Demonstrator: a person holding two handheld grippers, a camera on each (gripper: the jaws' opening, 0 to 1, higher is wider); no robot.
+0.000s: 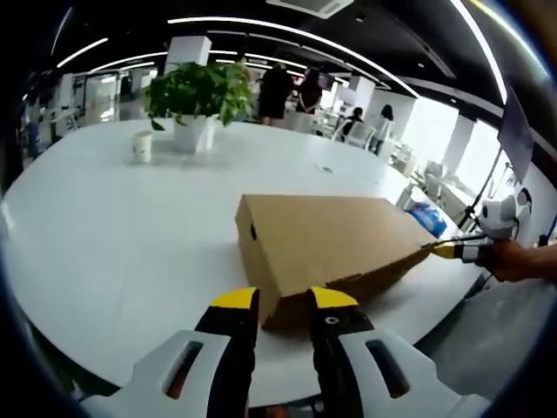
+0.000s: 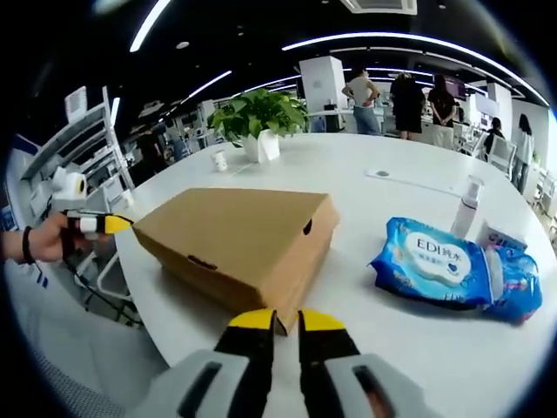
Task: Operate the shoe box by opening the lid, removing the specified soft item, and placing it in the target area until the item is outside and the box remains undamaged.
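Cardboard shoe box (image 1: 326,248) lies closed on the white round table (image 1: 113,226), its long axis running across between the two grippers, so each faces one short end. In the left gripper view, a paper cup (image 1: 142,145) and a potted plant (image 1: 196,96) stand well behind the box at the far left. The left gripper (image 1: 284,299) is at the near corner of the box, its fingers (image 1: 235,300) held slightly apart with nothing between them. At the right edge of that view the right gripper (image 1: 446,250) has its tips touching or just beside the far end of the box.

In the right gripper view, the left gripper (image 2: 111,224) points at the box's left end; the right gripper (image 2: 286,321) sits at the near corner, fingers nearly together and empty. A blue wet-wipe pack (image 2: 448,266) and a spray bottle (image 2: 468,206) lie to the right, apart from the box. Both hands look about equally near; lifting the lid likely needs one at each end.
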